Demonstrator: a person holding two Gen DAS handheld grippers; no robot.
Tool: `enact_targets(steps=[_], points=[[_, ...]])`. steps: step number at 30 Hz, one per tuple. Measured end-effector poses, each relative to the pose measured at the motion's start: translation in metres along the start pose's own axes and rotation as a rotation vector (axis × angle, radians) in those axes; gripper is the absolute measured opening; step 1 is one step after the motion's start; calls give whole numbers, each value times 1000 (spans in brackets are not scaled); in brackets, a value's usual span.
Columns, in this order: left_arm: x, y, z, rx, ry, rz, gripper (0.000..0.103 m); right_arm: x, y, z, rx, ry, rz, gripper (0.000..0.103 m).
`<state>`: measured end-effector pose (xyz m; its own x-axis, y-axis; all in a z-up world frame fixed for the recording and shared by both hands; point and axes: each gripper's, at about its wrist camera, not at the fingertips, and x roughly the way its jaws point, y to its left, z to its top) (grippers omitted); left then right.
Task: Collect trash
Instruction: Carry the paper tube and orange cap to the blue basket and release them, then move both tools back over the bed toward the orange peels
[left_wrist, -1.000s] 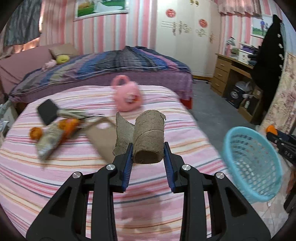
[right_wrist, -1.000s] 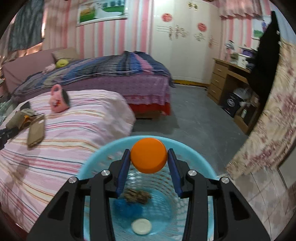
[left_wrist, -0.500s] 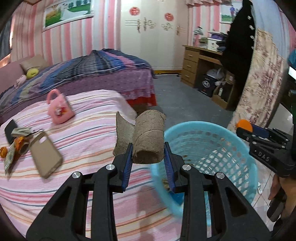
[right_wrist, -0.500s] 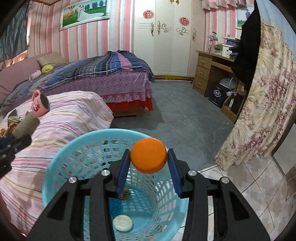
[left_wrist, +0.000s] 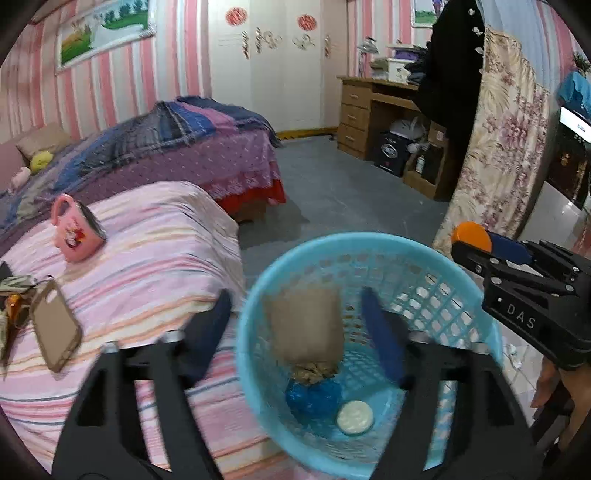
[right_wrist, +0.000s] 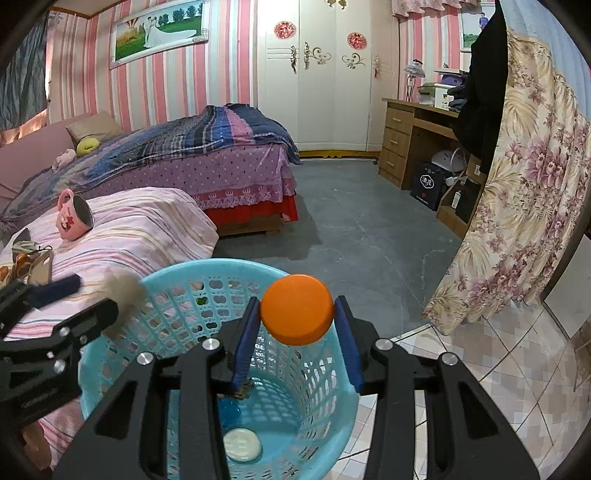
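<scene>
1. Left hand-held gripper: fingers spread apart; brown cardboard roll seen loose between them, over the blue basket.
2. Right hand-held gripper: clamped on an orange cap, held above the basket.
3. Already binned: white lid, blue wrapper.
4. Left on the bed: wrappers; judged roughly halfway.

pink mug, phone case — striped bed

Motion blurs the left gripper's fingers and the brown cardboard piece above the blue basket. Beside the basket, the phone case is partly hidden.
</scene>
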<state>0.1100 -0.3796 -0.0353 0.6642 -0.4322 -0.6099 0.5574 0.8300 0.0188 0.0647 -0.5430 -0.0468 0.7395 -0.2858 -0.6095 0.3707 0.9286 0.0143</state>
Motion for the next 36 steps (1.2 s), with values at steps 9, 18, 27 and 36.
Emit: enact_targets(steps=[9,18,27,36], points=[[-11,44,5,-47,-37,89,94,1,5,2,-4,0,-1,41],[-24,85,4,-95,-48,142,97,-3,23,6,-9,-49,-25,83],[-51,129,-4,-109,-73,208,97,-2,52,16,-28,-69,-38,93],[-79,195,-16,-136,-67,303,97,-3,78,21,-5,-76,-7,94]])
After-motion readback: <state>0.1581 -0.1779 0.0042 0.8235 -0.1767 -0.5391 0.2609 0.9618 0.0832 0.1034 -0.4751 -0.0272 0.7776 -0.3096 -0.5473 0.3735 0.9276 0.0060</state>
